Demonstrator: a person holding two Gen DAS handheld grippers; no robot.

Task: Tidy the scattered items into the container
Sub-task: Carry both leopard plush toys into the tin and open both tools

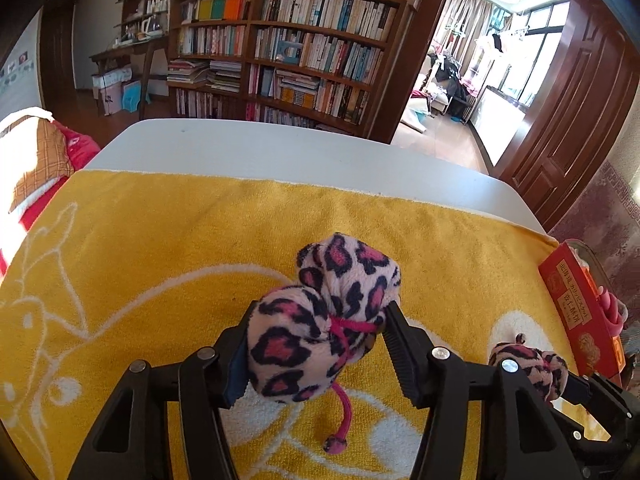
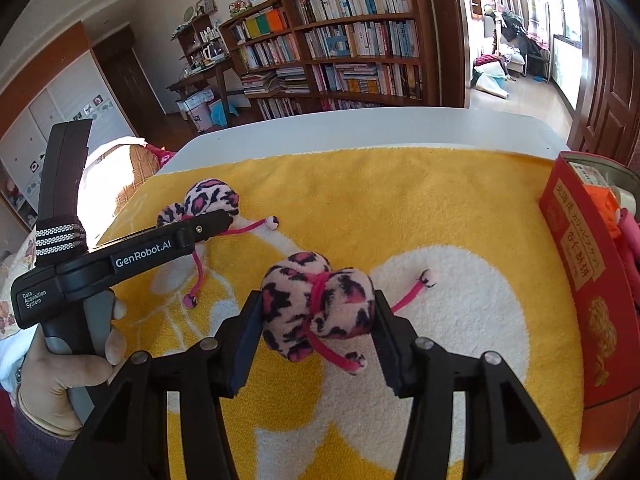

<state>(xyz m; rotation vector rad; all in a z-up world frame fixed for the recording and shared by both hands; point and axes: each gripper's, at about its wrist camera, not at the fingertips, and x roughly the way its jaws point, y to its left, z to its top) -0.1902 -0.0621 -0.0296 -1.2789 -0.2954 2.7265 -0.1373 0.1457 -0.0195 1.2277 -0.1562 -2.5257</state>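
Right wrist shows your gripper [image 2: 318,314] pinching a soft, light bow [image 2: 316,304] left of the tin [image 2: 576,264]; keep gripping its lobes

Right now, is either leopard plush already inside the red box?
No: both leopard plushes sit on the yellow towel, each between a tool's fingers, and the red box stands apart at the right edge.

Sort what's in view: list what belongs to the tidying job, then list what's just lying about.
Job:
- leopard plush between the left gripper fingers
- second leopard plush between the right gripper fingers
- red container at the towel's right edge

Lying about:
- yellow towel
- white table
- bookshelf
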